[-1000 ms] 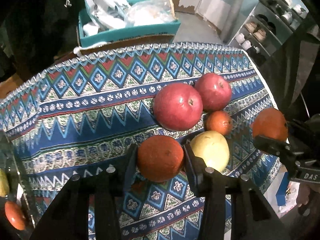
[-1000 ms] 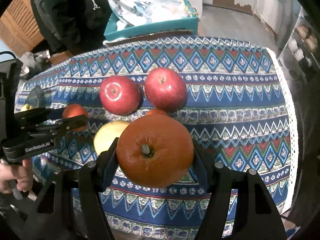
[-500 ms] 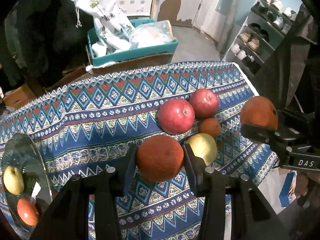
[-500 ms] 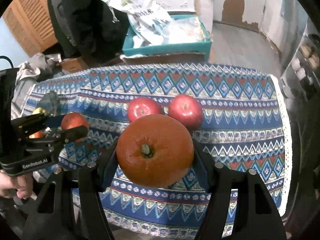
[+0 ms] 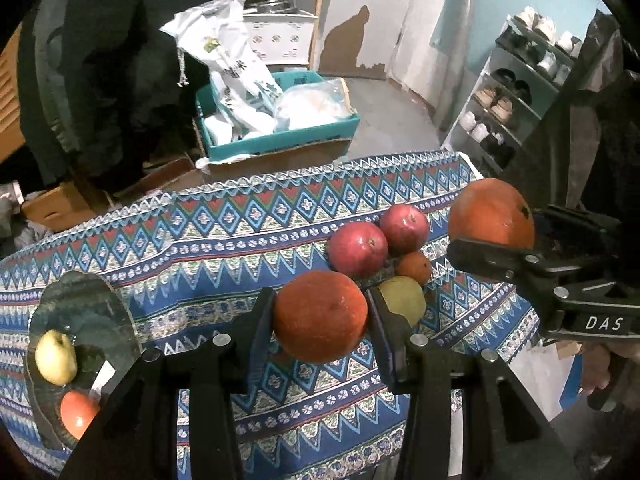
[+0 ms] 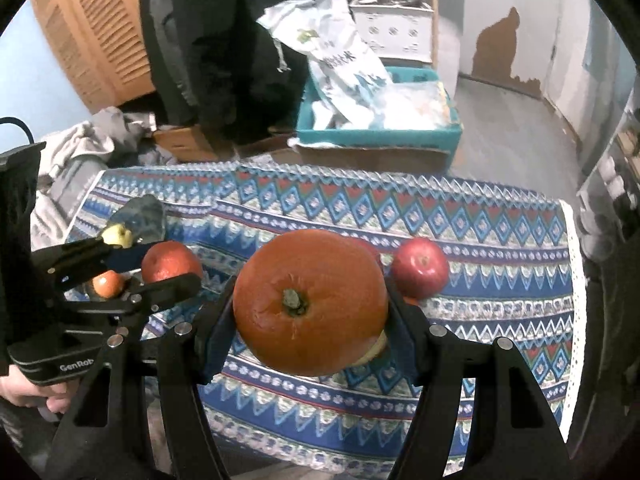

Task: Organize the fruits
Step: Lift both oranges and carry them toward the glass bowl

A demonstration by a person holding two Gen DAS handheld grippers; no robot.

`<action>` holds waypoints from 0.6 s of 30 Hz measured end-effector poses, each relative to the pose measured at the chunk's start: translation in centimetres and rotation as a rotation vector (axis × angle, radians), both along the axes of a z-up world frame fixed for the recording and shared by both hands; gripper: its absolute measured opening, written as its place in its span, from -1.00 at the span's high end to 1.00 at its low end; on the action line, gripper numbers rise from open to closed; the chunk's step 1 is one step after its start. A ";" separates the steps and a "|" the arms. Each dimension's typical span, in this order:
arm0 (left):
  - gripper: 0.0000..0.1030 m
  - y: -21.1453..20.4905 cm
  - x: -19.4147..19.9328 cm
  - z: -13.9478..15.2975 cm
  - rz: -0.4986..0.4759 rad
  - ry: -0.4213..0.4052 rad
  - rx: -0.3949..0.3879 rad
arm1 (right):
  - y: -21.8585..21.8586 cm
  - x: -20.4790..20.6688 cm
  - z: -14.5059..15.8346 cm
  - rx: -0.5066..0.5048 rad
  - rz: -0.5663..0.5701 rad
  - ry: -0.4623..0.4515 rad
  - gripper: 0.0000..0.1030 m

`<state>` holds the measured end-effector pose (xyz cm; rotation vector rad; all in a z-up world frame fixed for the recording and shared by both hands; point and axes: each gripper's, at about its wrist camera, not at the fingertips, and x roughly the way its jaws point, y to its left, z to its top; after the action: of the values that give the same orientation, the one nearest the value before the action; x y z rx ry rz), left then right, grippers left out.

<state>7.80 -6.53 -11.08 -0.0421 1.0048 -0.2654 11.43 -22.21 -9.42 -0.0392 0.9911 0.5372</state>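
Observation:
My left gripper (image 5: 320, 320) is shut on an orange (image 5: 320, 316) held above the patterned tablecloth (image 5: 200, 248). My right gripper (image 6: 310, 304) is shut on a larger orange (image 6: 310, 304); it shows at the right of the left wrist view (image 5: 492, 216). On the cloth lie two red apples (image 5: 358, 249) (image 5: 404, 229), a small orange (image 5: 413, 267) and a yellow-green pear (image 5: 402, 300). A glass plate (image 5: 84, 312) at the left holds a yellow-green fruit (image 5: 55, 357) and a small orange fruit (image 5: 78, 414).
Behind the table a teal box (image 5: 280, 140) holds white bags. A shoe rack (image 5: 516, 92) stands at the right. A person in dark clothes (image 6: 224, 40) stands behind the table. The table's right edge (image 6: 572, 280) is near the apples.
Both grippers have risen and pulled back from the table with their oranges, so the fruit pile looks smaller. The glass plate has come into fuller view at the left.

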 end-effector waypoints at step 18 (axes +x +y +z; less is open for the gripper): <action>0.11 6.0 -2.5 3.0 0.092 -0.058 -0.018 | 7.4 -0.6 3.2 0.032 0.097 -0.033 -0.30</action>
<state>5.32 -0.48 -8.13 -0.0962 0.9407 -0.1908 10.85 -14.83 -6.26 -0.0676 0.9515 0.6396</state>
